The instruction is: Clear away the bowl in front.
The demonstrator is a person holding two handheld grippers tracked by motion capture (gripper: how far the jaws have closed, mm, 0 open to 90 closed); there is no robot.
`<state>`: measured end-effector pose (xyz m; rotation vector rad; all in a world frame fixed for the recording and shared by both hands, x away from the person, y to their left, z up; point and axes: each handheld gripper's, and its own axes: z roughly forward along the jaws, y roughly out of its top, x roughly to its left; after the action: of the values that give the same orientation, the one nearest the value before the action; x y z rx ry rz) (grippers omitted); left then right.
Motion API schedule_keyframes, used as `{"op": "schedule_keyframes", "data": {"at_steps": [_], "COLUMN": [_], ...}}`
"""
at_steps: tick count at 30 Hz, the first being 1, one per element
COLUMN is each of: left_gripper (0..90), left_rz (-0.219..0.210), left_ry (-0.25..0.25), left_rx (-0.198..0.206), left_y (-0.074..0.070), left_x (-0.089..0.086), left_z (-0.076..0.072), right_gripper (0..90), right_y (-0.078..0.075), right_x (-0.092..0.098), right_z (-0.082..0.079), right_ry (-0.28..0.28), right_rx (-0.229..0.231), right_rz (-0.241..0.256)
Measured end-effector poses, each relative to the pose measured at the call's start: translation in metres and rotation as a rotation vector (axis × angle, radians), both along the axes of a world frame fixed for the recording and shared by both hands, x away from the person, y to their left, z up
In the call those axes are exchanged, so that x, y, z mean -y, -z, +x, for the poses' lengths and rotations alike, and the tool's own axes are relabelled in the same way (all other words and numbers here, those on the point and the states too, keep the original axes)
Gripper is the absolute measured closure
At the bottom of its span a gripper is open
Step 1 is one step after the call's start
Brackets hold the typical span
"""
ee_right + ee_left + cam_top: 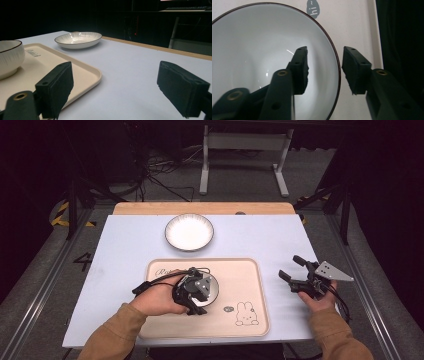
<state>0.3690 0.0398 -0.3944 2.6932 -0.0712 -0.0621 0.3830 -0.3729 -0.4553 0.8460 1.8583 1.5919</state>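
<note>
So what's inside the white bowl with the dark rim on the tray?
Nothing but one black pad of the left gripper, jaws open astride the rim of the white bowl. The jaw hides some of the bottom.

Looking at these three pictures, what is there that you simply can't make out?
- High view: most of the bowl on the tray, covered by the left gripper and hand.
- High view: the tray's printed word, partly under the cable and too small to read.
- Left gripper view: the bowl's left side, cut off by the edge.
- Right gripper view: the bowl's left part, cut off.
</note>
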Motion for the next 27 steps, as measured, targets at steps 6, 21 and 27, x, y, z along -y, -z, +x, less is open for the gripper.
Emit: {"op": "schedule_keyframes", "data": {"at_steps": [6, 21, 27], "left_gripper": [45.8, 37.6, 35.4], "left_rz": [-0.080, -0.284, -0.365], "left_ry": [-0.061, -0.206, -0.266], "left_rx": [-0.008, 0.045, 0.060], "left_y": [-0.004, -0.019, -0.023], "left_x": [-0.009, -0.048, -0.064], "left_z": [-0.001, -0.003, -0.003], "right_gripper": [14.2, 14.0, 13.9], "right_y": [0.000, 0.000, 0.000], "right_x": [0.000, 0.000, 0.000], "right_z": [0.000, 0.001, 0.001], "right_ry": [0.000, 0.000, 0.000], "right_rx": [-0.002, -0.005, -0.006], "right_rz": [0.003, 0.003, 0.005]}}
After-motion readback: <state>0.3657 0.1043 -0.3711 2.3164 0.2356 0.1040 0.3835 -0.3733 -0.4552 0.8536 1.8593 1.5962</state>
